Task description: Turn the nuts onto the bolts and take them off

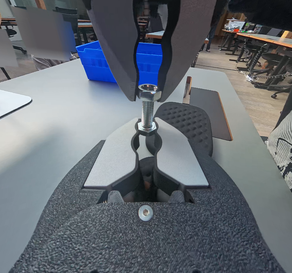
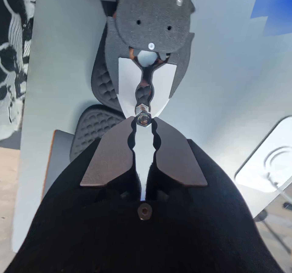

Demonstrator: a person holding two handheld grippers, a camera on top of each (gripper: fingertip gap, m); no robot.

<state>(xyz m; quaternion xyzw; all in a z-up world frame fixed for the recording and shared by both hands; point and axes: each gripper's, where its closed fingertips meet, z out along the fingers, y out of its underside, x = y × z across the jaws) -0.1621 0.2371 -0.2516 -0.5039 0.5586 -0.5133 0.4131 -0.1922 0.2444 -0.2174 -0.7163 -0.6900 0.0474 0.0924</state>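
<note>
A silver bolt [image 1: 147, 113] stands upright above the grey table [image 1: 63, 123]. My left gripper [image 1: 147, 124] comes from below and is shut on the hex base of the bolt [image 1: 147, 128]. My right gripper [image 1: 147, 98] comes down from above and is shut on a silver hex nut [image 1: 149, 94] at the bolt's top end. In the right wrist view I look down the bolt's axis. There the right gripper [image 2: 143, 120] clamps the nut [image 2: 143, 121], and the left gripper [image 2: 142, 108] holds the hex base [image 2: 141, 108] just beyond it.
A blue plastic bin [image 1: 148, 63] stands at the table's far side behind the right gripper. A black dimpled pad [image 1: 189, 123] and a dark mat with an orange edge [image 1: 208, 112] lie to the right. A white tray [image 1: 11, 104] lies at the left. A patterned sleeve [image 1: 281, 147] shows at the right edge. About 5 centimeters separates my left fingertips from my right.
</note>
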